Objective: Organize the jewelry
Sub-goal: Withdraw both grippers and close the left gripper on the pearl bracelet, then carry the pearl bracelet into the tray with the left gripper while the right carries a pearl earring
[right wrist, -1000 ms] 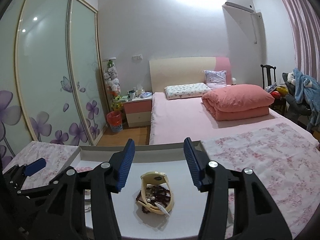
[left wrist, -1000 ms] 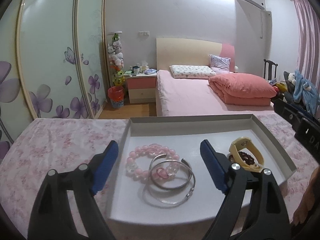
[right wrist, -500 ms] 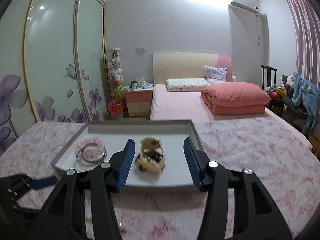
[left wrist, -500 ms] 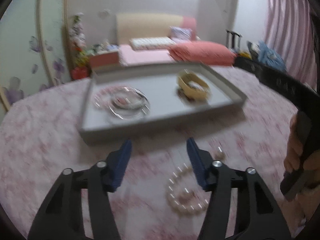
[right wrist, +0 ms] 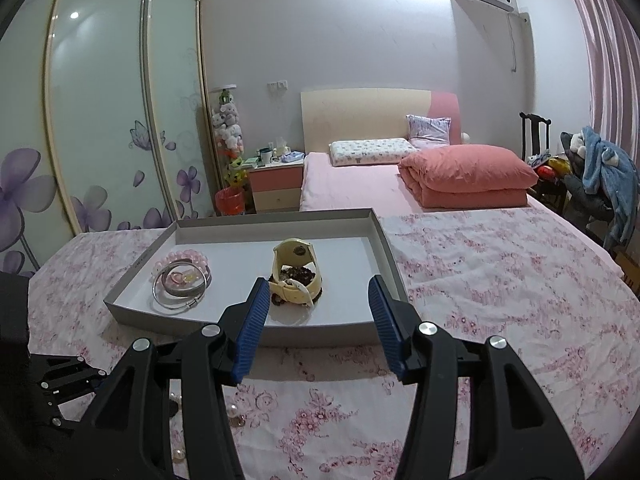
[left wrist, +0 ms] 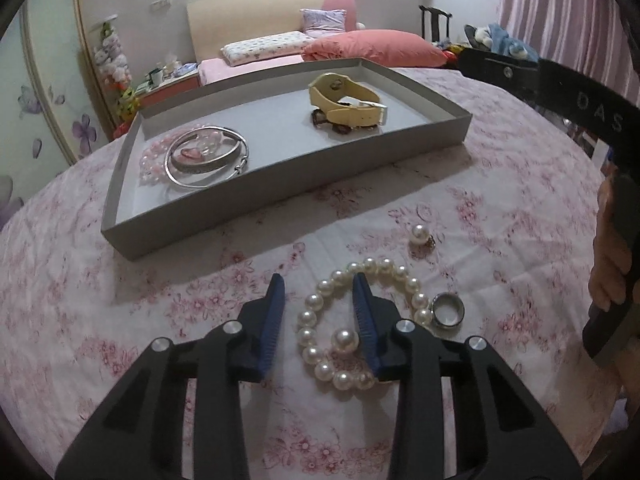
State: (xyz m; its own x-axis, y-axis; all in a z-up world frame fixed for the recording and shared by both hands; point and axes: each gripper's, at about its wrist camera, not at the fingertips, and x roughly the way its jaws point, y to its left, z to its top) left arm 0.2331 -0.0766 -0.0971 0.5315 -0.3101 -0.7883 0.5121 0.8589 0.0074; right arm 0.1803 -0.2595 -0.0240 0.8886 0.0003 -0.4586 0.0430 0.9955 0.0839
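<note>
On the floral cloth in front of the grey tray [left wrist: 288,184] lies a white pearl bracelet [left wrist: 320,292]. My left gripper [left wrist: 318,280] hangs over it, pointing steeply down, its jaws closing. The bracelet's left arc lies between the blue pads, and the right pad stands inside the loop. No pad presses on a pearl. A loose pearl [left wrist: 344,340] rests inside the loop, with a silver ring [left wrist: 448,312] at its right. My right gripper [right wrist: 318,282] is open with nothing in it, just short of the tray's [right wrist: 248,332] front wall and facing the yellow watch [right wrist: 296,268].
The tray also holds a pink bead bracelet with silver bangles [left wrist: 208,156] at its left end. A small pearl earring [left wrist: 419,235] lies on the cloth near the tray. A hand [left wrist: 608,264] holds the right gripper's handle at the right edge. A bed stands behind.
My left gripper has drawn back from above the tray, dropped over the pearl bracelet on the cloth and narrowed its jaws. The right gripper has backed away from the watch, still open.
</note>
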